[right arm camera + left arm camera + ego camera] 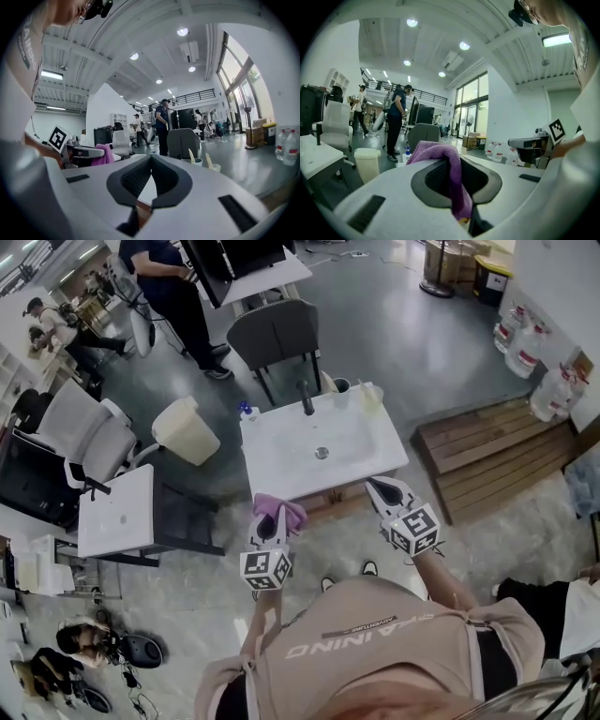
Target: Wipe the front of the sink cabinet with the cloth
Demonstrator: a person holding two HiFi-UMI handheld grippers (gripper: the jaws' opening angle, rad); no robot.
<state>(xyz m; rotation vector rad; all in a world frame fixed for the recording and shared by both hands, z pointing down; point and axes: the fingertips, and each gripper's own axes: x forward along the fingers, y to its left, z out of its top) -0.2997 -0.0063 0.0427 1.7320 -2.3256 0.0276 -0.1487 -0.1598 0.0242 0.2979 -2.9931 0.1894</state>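
Fingers (433,178) of L gripper (454,159) pinch cloth (433,151); cups (196,162) hold sticks (191,154).

Big pale letters run across the person's shirt (361,645), just behind the left tool (267,514) and the right tool (381,487). They sit upside down and look like "AINING". The small print beside them is too tiny to read.

— Where is the purple cloth (443,157) hanging?
— It's drooping, bunched, from the closed left gripper (270,521), near the sink cabinet's (323,465) front edge.
— And the cabinet?
— It's standing upright, showing its white top and brown front.
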